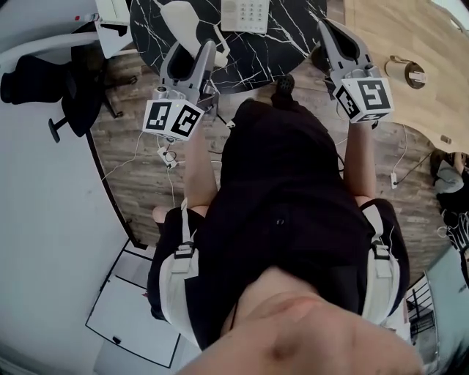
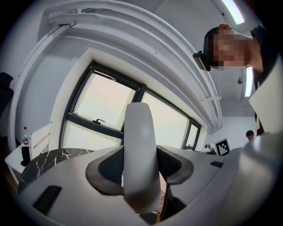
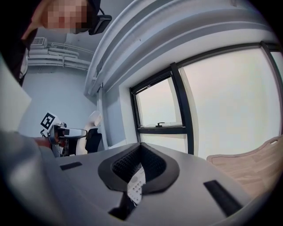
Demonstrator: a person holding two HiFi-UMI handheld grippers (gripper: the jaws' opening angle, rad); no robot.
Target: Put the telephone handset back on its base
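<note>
The white telephone handset (image 1: pixel 192 26) is off its base and hangs over the black marble table (image 1: pixel 286 44). My left gripper (image 1: pixel 208 48) is shut on it. In the left gripper view the handset (image 2: pixel 140 145) stands upright between the two dark pads (image 2: pixel 110 165), which press on its sides. The white base (image 1: pixel 245 15) with its keypad lies at the table's far side, to the right of the handset. My right gripper (image 1: pixel 324 25) hovers over the table's right edge, shut and holding nothing. In the right gripper view a strip of the keypad (image 3: pixel 135 189) shows below the closed jaws.
A light wooden table (image 1: pixel 396 29) with a round roll (image 1: pixel 405 73) on it stands at the right. A black office chair (image 1: pixel 44 84) is at the left. Cables and a power strip (image 1: pixel 165 156) lie on the wooden floor. Another person (image 1: pixel 447 183) is at the right edge.
</note>
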